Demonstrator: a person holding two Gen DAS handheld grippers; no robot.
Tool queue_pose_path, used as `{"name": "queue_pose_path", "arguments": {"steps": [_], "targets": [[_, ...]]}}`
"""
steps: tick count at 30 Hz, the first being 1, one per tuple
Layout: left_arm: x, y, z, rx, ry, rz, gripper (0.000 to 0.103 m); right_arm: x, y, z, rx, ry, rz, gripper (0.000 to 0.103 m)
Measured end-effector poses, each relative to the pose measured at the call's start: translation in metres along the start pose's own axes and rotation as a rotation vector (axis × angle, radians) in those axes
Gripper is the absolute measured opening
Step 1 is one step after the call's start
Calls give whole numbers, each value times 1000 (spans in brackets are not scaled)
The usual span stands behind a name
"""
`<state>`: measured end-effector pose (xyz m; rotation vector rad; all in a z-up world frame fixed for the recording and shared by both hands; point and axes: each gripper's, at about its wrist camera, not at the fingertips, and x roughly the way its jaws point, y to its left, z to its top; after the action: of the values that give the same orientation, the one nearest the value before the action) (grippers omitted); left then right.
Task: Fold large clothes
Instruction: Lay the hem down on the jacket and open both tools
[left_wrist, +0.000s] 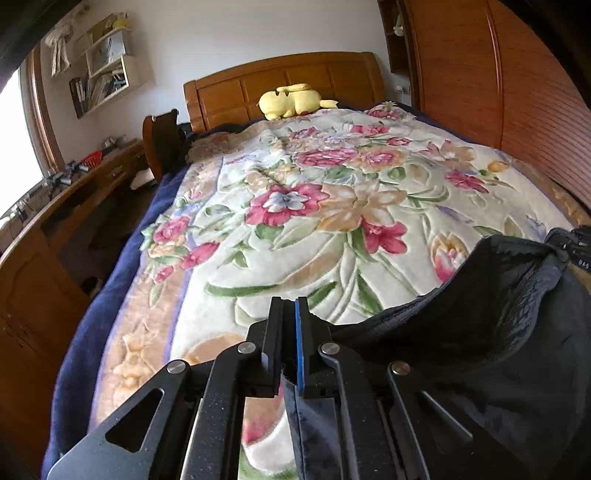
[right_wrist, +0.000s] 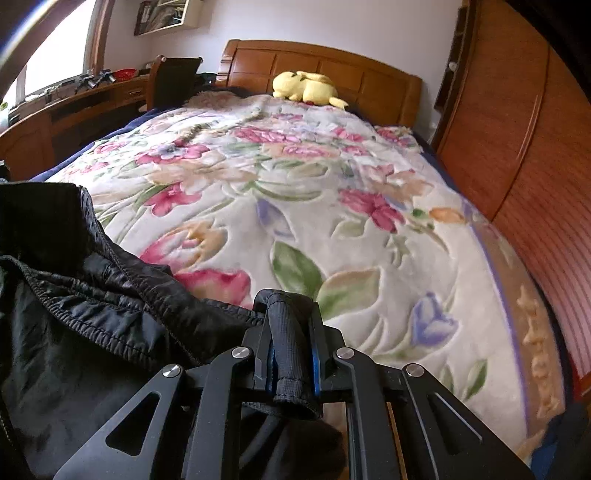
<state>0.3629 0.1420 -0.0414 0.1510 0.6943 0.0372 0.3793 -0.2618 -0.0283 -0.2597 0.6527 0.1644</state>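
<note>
A large black padded jacket (left_wrist: 509, 332) hangs between my two grippers above the foot of a bed with a floral blanket (left_wrist: 332, 206). My left gripper (left_wrist: 289, 306) is shut on a thin edge of the jacket, which runs down between the jaws and spreads to the right. My right gripper (right_wrist: 291, 306) is shut on a rolled black hem of the jacket (right_wrist: 74, 314), with the rest bunched to its left. The floral blanket also fills the right wrist view (right_wrist: 332, 206).
A yellow plush toy (left_wrist: 288, 101) lies by the wooden headboard (left_wrist: 280, 74). A wooden wardrobe (left_wrist: 498, 92) stands along the right side. A desk (left_wrist: 85, 181) with a chair (left_wrist: 162, 136) is on the left, under wall shelves (left_wrist: 103, 62).
</note>
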Motion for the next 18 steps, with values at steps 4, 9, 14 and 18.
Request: {"name": "queue_pose_path", "arguments": {"steps": [4, 9, 14, 18], "targets": [[-3, 3, -2, -16, 12, -34, 6, -7, -3, 1, 28, -5, 0, 28], [-24, 5, -15, -23, 30, -105, 24, -22, -2, 1, 25, -31, -30, 61], [-54, -6, -47, -1, 44, -145, 28, -65, 2, -22, 5, -43, 6, 70], [-77, -15, -85, -3, 66, -191, 30, -93, 3, -65, -6, -8, 59, 71]]}}
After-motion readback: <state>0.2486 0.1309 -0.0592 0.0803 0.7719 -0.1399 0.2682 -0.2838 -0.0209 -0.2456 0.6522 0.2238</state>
